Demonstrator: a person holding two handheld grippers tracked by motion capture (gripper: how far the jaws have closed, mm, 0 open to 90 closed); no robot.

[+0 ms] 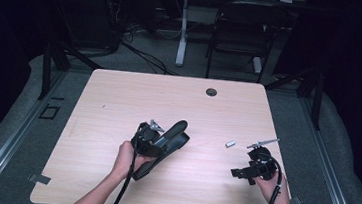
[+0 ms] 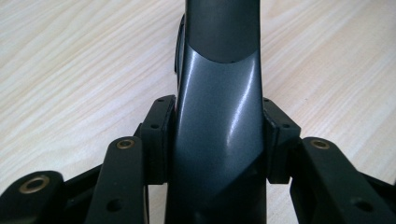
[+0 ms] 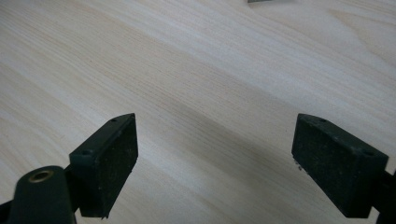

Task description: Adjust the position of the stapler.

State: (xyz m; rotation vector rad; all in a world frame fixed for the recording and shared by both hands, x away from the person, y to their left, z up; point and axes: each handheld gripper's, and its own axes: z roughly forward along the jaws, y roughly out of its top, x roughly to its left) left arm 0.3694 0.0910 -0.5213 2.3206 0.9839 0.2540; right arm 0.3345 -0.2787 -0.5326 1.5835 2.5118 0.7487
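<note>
Two tools work over a pale wooden desk (image 1: 119,101) in the high view. The left tool (image 1: 158,139) grips a dark grey stapler-like object (image 1: 167,143) near the desk's centre, its long body pointing toward 1 o'clock. The right tool (image 1: 242,172) hovers at about 4 o'clock from it, with a small silver piece (image 1: 230,143) lying between them.

In the left gripper view, both pads (image 2: 159,140) press the object's glossy grey body (image 2: 217,126).

In the right gripper view, the jaws stand wide apart, holding nothing, above bare wood; the silver piece (image 3: 264,1) sits at 12 o'clock.
</note>
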